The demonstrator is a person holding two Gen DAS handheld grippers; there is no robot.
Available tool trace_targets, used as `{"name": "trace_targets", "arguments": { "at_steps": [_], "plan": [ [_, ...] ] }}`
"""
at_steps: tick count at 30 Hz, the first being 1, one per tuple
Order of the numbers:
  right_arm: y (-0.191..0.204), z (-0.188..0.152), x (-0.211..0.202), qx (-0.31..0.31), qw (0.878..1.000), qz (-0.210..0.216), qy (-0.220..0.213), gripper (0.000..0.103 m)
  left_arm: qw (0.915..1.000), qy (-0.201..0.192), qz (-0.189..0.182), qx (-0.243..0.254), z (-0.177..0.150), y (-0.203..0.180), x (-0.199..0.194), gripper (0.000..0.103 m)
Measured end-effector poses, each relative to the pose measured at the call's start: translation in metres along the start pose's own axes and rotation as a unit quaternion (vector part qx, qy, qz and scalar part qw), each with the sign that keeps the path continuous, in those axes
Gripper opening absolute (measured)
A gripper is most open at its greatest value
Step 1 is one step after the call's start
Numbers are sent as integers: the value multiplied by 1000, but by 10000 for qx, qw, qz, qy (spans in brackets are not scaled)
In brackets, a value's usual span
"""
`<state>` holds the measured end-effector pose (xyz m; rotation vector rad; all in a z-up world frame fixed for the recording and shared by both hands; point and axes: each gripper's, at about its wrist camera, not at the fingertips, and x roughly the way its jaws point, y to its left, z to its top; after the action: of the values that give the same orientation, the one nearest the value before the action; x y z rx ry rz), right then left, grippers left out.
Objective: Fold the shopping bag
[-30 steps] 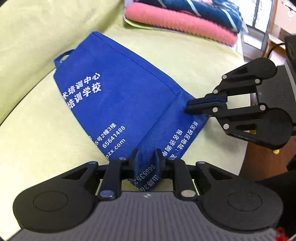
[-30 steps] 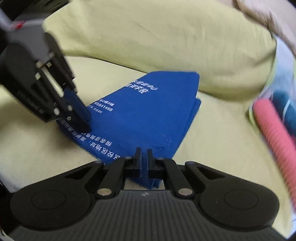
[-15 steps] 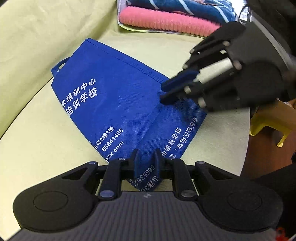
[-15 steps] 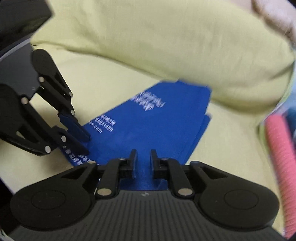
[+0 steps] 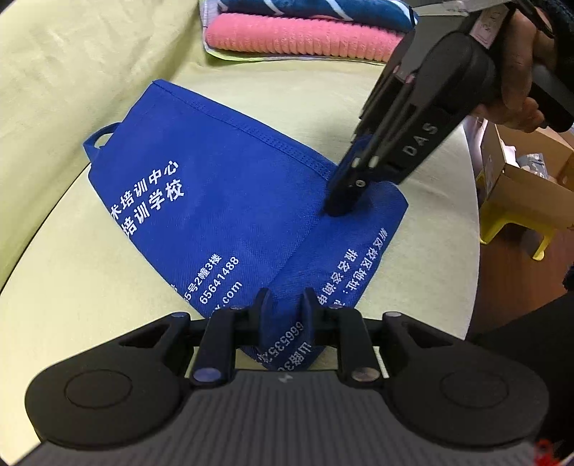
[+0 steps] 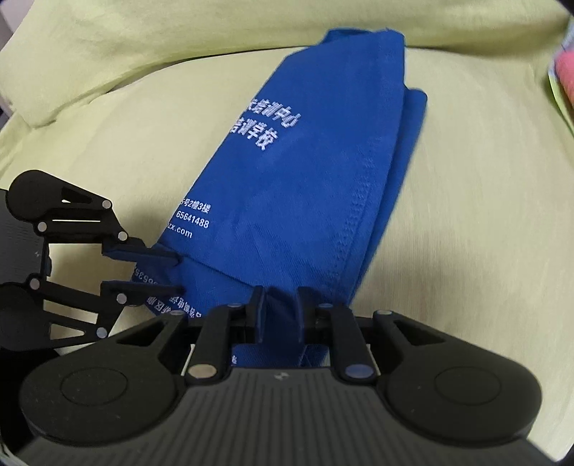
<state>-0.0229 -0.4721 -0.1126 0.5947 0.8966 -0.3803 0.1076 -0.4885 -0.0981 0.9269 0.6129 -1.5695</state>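
A blue non-woven shopping bag (image 5: 222, 200) with white print lies on a yellow-green sofa seat, its near end folded over into a flap. It also shows in the right wrist view (image 6: 308, 186). My left gripper (image 5: 285, 304) has its fingers parted, with the flap's near edge between them. My right gripper (image 5: 340, 204) presses down on the far end of the flap; in its own view (image 6: 280, 304) its fingers are parted with bag cloth between them. My left gripper (image 6: 177, 272) shows at the left there, its fingers astride the bag's corner.
Folded pink and blue towels (image 5: 301, 36) lie at the back of the seat. The sofa backrest (image 6: 251, 28) rises behind the bag. A cardboard box (image 5: 520, 179) and a yellow stool (image 5: 516, 229) stand on the floor past the seat's right edge.
My right gripper let go of the flap's far corner, opened, swung over the bag and came down on the flap. My left gripper stayed at the near edge.
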Motion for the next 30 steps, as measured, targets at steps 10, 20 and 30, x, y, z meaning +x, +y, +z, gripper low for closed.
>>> {"name": "trace_targets", "arguments": {
  "at_steps": [10,20,30],
  "plan": [
    [44,-31,-4,-984,9889,-813,-760,16,9997,190,-159,-29,4,9,-1,24],
    [49,-30,-10,-844,9873,-906,-992,13,9993,255,-168,204,11,5,0,20],
    [47,-43,-1,-704,9850,-997,-1222,13,9732,156,511,2236,-17,-36,-31,42]
  ]
}}
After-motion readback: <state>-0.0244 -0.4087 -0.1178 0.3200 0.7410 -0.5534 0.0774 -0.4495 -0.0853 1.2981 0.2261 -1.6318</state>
